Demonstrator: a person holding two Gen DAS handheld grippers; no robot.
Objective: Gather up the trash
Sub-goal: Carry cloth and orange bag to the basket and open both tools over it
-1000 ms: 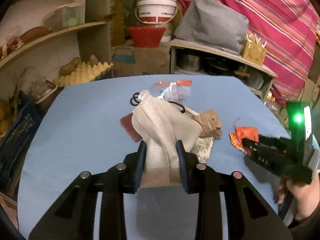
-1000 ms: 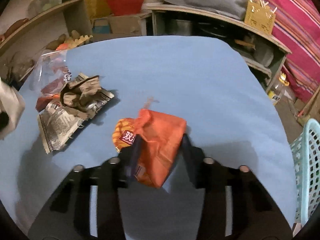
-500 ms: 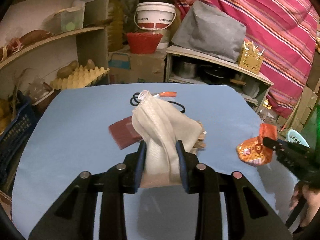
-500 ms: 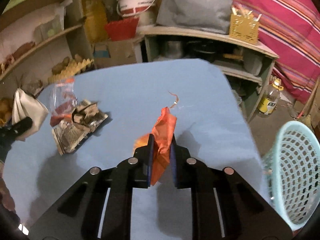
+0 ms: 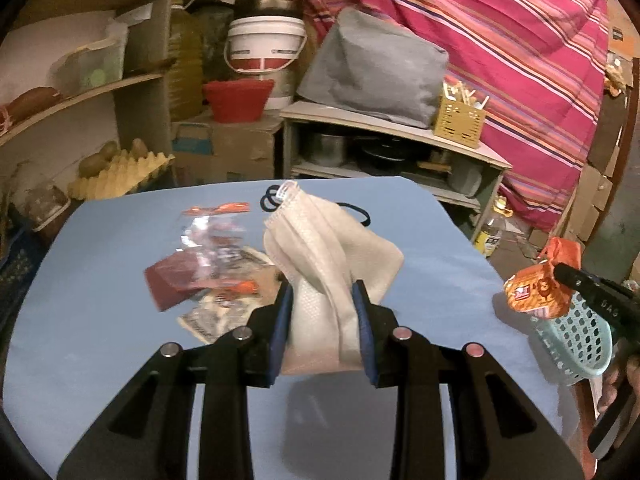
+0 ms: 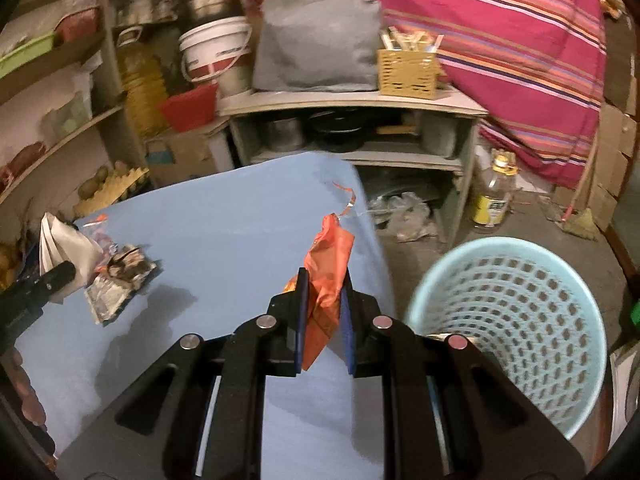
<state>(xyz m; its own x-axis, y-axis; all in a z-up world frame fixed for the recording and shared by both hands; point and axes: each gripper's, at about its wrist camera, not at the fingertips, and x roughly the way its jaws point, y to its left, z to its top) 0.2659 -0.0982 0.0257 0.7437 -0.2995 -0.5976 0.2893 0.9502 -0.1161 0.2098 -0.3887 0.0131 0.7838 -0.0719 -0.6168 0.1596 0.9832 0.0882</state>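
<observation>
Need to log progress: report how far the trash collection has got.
Done: nothing visibly binned. In hand: left gripper holds the white mask; right gripper holds the orange wrapper beside the blue basket. Left: the wrapper pile on the table.

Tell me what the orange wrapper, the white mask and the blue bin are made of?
Orange wrapper: probably thin plastic film, crinkled and slightly shiny. White mask: looks like soft non-woven fabric, matte, pleated, with a dimpled texture. Blue bin: looks like molded plastic, smooth, with rows of holes in its wall.
</observation>
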